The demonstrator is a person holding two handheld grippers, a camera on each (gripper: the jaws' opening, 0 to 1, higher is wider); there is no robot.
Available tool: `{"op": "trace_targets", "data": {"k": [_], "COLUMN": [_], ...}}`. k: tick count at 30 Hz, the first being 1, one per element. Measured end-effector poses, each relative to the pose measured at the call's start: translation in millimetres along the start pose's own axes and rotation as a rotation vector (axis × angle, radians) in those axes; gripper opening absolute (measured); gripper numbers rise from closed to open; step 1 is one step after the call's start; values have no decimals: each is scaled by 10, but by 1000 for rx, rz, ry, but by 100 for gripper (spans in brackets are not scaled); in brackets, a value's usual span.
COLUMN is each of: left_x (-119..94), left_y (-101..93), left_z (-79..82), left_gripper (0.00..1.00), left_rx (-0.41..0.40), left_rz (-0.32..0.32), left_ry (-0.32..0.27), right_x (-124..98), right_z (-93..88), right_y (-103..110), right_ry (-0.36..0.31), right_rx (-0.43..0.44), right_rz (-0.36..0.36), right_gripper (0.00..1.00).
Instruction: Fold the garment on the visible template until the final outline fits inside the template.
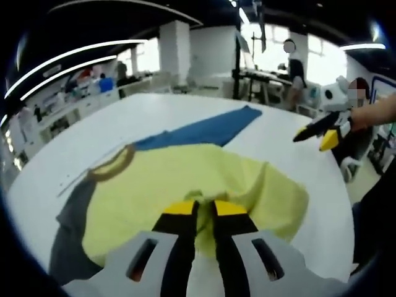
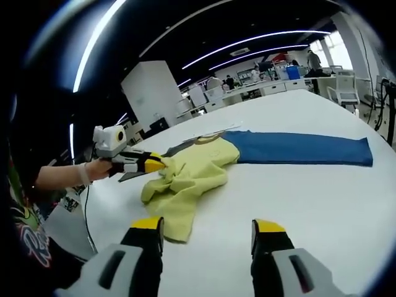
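Two grippers, left gripper (image 1: 205,209) pinching yellow garment (image 2: 185,179) at its edge, right gripper (image 2: 210,230) wide open, empty, near it

No words, numbers, labels or signs clear enough to read, none on the yellow garment (image 1: 204,179), none on the white surface (image 2: 322,198), far room things too blurry to tell

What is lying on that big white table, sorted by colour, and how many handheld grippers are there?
Yellow garment: 1
Blue cloth piece: 1
Grey cloth piece: 1
Grippers: 2, left gripper, right gripper
Total: 5
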State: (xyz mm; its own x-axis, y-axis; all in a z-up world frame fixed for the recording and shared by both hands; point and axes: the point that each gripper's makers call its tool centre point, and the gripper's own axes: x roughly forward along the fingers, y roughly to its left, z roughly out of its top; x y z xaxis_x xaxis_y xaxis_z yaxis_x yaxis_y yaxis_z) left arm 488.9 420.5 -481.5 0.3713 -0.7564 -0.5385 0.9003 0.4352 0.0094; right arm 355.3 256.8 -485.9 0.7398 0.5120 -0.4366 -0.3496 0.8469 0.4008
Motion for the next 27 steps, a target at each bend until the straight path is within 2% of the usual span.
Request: {"op": "trace_targets", "data": {"k": [4,9,11,12,13,15,17,22,24,27], "left_x": [-4,-38,-66,-87,-103,-150,-189,-401,-485,-663], "left_y": [-9,-11,-20,-18,-9,5,21,104,147,213], "left_z": [-17,-15,-4,-11,-17,-20,-31,11,21,-13], "left_gripper": [1,0,0,0,0,0,0,0,0,0], "left_rx": [-15,-91,-149,-174,-169,-188,-211,-270,-298,-339], "left_rz": [0,2,-2,-1,1,8,14,39,55,79], "left_ry": [3,-9,-23,-23,-22,-34,-36,-79,-96,-120], "right_x": [42,74,88,102,113,161,216,322,353,409], "right_z": [-12,-29,-68,-69,-80,-92,-117,-184,-244,-283], "right_y": [49,119,148,165,192,282,315,360,330,365], "right_ry": [4,17,53,64,75,87,103,139,177,195], "right_rx": [-6,-21,-59,-127,-147,-140,-170,-197,-246,-267], "right_rz": [12,26,22,17,21,43,45,49,33,38], "right_gripper": [54,50,45,41,38,36,36,33,30,29]}}
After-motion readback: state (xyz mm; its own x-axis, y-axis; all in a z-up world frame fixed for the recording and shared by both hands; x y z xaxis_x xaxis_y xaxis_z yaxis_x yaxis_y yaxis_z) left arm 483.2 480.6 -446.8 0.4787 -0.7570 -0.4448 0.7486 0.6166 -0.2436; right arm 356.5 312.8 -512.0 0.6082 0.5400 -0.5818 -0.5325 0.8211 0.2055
